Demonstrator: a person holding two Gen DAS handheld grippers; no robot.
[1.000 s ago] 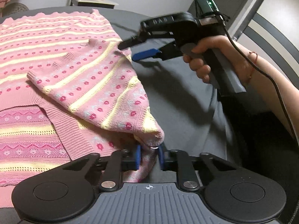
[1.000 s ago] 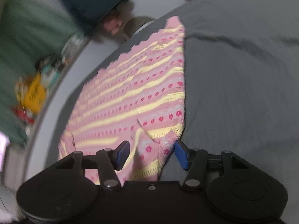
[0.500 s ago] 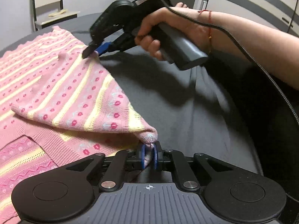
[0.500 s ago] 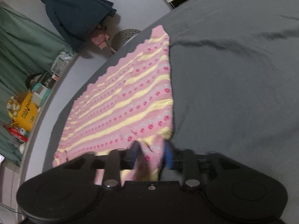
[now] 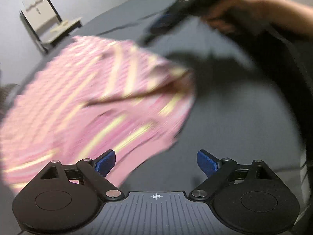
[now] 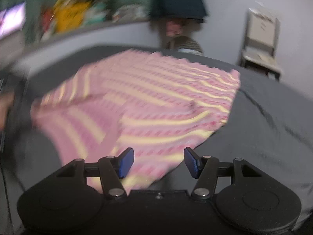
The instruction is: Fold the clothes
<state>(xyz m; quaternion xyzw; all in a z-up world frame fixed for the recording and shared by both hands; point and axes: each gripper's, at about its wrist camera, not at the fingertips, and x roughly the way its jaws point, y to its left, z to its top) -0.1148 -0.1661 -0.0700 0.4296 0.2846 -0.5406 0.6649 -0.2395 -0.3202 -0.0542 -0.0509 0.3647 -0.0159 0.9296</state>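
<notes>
Sweater (image 5: 93, 101) first: it is pink with yellow stripes and little red dots, and it lies on the dark grey bed (image 5: 225, 129). One part is folded over the rest, so a flap sits on top. Both views are blurry, so the small knit shapes are hard to see.

Your left gripper (image 5: 155, 161) hangs just above the near edge of the sweater. Its jaws are opening and stand very wide. Nothing is between the blue pads (image 5: 105, 161); the pink cloth only shows behind the left one.

Your right gripper (image 6: 158, 161) hangs over the near edge of the sweater too, in its own view. Its jaws are opening, about half wide. The cloth lies under them, and the pads do not press on it.

From the left view, your right hand (image 5: 230, 9) holds its gripper beyond the sweater, above the bed. A chair (image 6: 260, 43) stands beyond the sweater by the wall.
</notes>
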